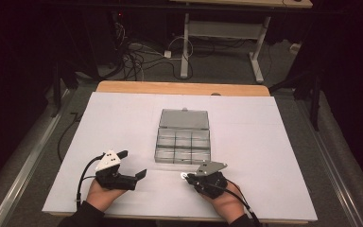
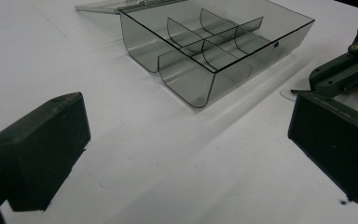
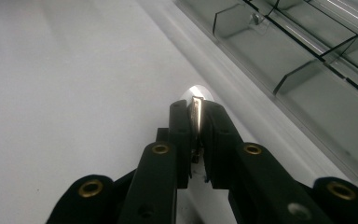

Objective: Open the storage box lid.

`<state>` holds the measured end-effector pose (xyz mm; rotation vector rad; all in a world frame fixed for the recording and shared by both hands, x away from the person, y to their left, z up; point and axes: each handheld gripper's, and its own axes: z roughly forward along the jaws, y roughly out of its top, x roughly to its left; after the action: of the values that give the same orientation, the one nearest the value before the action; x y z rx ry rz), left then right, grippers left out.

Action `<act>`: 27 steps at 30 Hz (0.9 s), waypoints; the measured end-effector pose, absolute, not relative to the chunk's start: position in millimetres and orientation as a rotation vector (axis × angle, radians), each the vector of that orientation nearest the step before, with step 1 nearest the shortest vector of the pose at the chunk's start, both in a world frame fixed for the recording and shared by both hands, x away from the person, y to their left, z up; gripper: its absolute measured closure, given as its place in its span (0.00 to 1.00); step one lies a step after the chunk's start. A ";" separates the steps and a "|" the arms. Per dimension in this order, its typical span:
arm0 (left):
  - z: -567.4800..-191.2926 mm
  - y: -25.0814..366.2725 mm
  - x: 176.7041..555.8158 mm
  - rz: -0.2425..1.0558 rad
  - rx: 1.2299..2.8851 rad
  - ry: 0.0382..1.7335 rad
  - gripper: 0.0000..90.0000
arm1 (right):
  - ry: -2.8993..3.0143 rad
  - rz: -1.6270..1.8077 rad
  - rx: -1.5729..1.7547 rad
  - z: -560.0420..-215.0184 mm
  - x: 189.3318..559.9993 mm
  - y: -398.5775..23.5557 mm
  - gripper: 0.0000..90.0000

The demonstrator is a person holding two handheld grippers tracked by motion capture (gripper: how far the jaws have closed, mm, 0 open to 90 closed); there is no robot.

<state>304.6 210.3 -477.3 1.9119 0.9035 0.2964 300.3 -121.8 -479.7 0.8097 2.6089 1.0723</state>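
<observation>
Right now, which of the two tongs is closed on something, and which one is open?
The right tongs are closed, pinching a small shiny metal piece edge-on just before the clear box. The left tongs stand wide open with only bare white table between them.

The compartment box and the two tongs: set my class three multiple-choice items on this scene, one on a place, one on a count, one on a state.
1. Where does the compartment box lie?
A. beyond both tongs, mid-table
B. at the table's left edge
C. under the left hand

2. How many compartments does the box have?
A. two
B. six
C. twelve

3. How do the right tongs stand?
A. wide open
B. shut on a thin metal piece
C. shut on the box lid

Answers: 1 A, the high view shows it on the white table ahead of both hands. 2 B, dividers form two rows of three. 3 B, the right gripper view shows a shiny sliver pinched between the jaws.
</observation>
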 end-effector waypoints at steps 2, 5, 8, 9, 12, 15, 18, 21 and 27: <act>-477.0 210.3 304.2 0.296 1.910 0.902 0.00 | 2.608 1.074 0.807 -479.7 299.8 -122.3 0.94; -476.8 210.9 304.2 0.298 1.909 0.903 0.00 | 2.611 1.077 0.815 -479.5 299.6 -123.7 0.94; -476.4 211.6 304.4 0.301 1.908 0.900 0.00 | 2.615 1.074 0.815 -479.3 299.9 -125.4 0.94; -476.5 211.6 304.5 0.301 1.909 0.904 0.00 | 2.614 1.073 0.818 -479.2 299.8 -125.6 0.94; -477.1 211.3 304.7 0.300 1.914 0.902 0.00 | 2.615 1.079 0.815 -479.3 300.1 -126.7 0.94; -476.9 211.7 304.8 0.301 1.914 0.899 0.00 | 2.616 1.075 0.819 -479.0 299.4 -127.6 0.94; -476.5 212.5 304.9 0.304 1.911 0.901 0.00 | 2.618 1.074 0.818 -479.0 299.3 -129.1 0.94; -476.0 212.9 305.0 0.305 1.910 0.896 0.00 | 2.616 1.075 0.815 -479.0 298.7 -129.8 0.94; -475.3 213.8 304.9 0.307 1.905 0.896 0.00 | 2.617 1.070 0.811 -478.7 297.5 -131.9 0.94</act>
<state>304.9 213.8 -475.3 1.9046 0.8962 0.3069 297.5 -131.9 -478.7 0.8112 2.6173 1.0701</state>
